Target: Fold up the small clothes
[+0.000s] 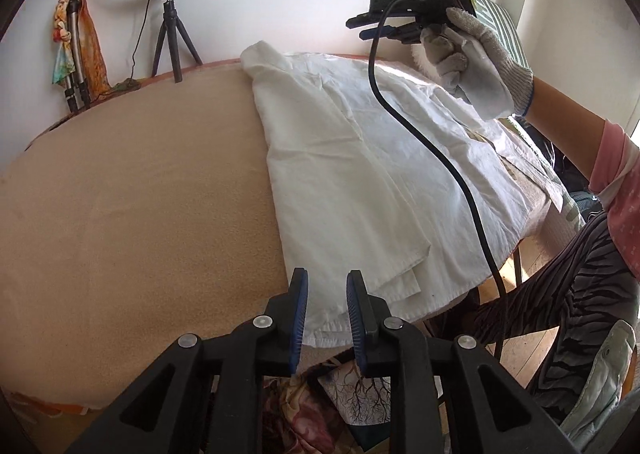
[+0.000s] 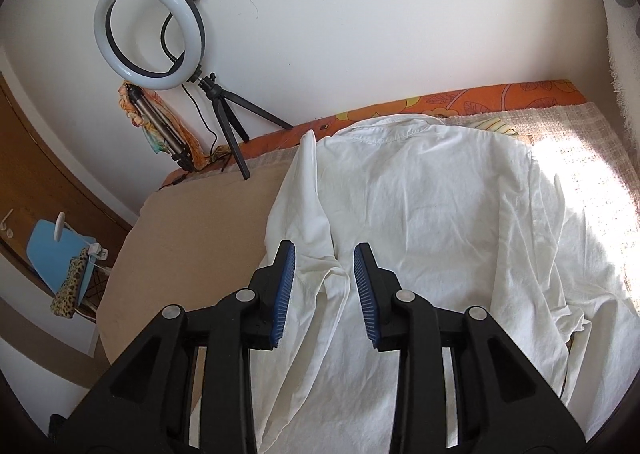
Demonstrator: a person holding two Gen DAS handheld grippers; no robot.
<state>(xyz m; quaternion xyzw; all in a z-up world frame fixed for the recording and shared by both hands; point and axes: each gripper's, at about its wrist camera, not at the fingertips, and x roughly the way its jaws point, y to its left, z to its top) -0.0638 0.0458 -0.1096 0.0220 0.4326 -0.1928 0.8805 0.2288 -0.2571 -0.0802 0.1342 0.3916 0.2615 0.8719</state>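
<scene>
While both pairs of fingers stand apart and hold nothing, the fold itself looks not yet begun; the left gripper (image 1: 327,308) hovers with a moderate gap just over the near hem of the white shirt (image 1: 360,174), and its blue-padded fingers (image 1: 299,318) frame the hem corner without touching cloth, as far as the left view shows; the right gripper (image 2: 324,286), carried in a gloved hand (image 1: 476,66), is held up above the far side of the shirt in the left view, and in its own view its fingers (image 2: 285,294) are spread fairly wide above the crease where a sleeve (image 2: 312,190) meets the body; whether they brush the fabric I cannot tell.

That shirt lies spread flat on the tan-covered worktop (image 1: 140,194), back upward, collar (image 2: 390,130) toward the wall and hem toward the person, so its long axis runs from the near edge to the far edge; one sleeve is already laid inward along the left side; the right part lies in bright sun and partly overhangs the worktop edge.

My reading is that the step in hand is choosing a grip for a lengthwise side fold; the next move calls for lowering both grippers to one side edge, pinching at hem and shoulder together, and carrying that edge across evenly so the panel does not wrinkle; the trailing cable (image 1: 440,158) draped over the cloth may snag it.

A ring light (image 2: 150,30) stands by the wall.
</scene>
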